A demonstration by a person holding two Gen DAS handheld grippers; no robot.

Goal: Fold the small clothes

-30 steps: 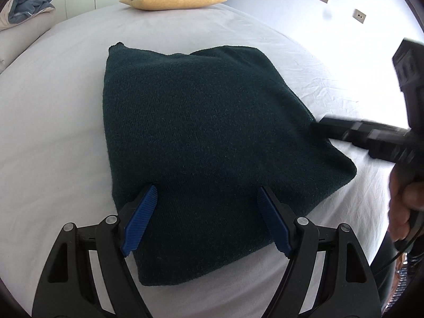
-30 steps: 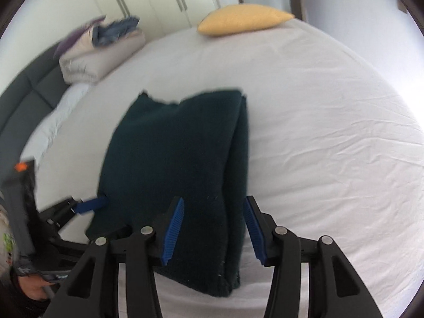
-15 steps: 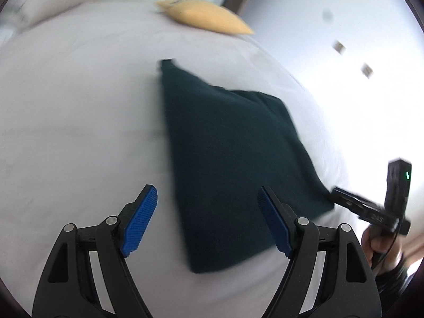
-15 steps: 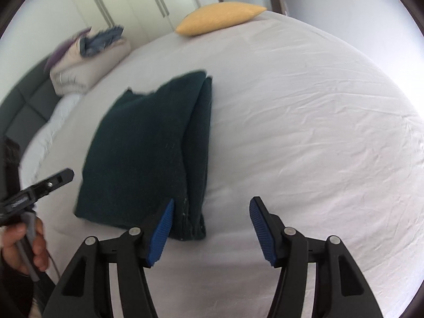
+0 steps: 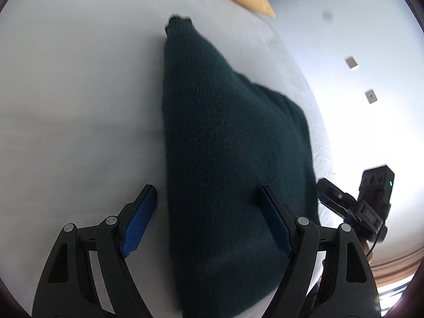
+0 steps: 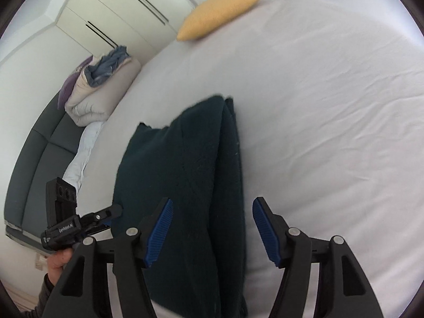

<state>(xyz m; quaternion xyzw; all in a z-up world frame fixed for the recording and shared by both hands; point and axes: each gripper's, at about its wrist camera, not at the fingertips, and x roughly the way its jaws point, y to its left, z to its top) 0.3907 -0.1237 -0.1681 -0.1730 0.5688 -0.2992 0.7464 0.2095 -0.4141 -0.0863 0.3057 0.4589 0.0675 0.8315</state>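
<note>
The dark green knitted sweater (image 5: pixel 225 159) lies folded on the white sheet of the bed (image 5: pixel 74 92), a thick rectangle with its stacked edges showing along its right side in the right wrist view (image 6: pixel 230 172).

The left claw (image 5: pixel 209 222) angles down over the near left part of the garment. Its jaws stand wide and hold nothing: the left blue pad (image 5: pixel 139 218) hangs over bare sheet just beside the sweater's left edge, the other over the knit, and neither presses on it.

The right claw (image 6: pixel 212 230) also tilts downward, over the near right edge of the sweater. Its jaws are opening; the folded edge lies between them below, but the pads do not squeeze it.

Each claw shows in the other's view: the right one at the far right of the left wrist view (image 5: pixel 352 204), the left one at the lower left of the right wrist view (image 6: pixel 79 225), gripped by a hand (image 6: pixel 58 262) with a grey sleeve.

A yellow pillow (image 6: pixel 220 13) rests at the far end of the bed, and a folded duvet (image 6: pixel 100 90) sits by the dark headboard (image 6: pixel 39 164).
</note>
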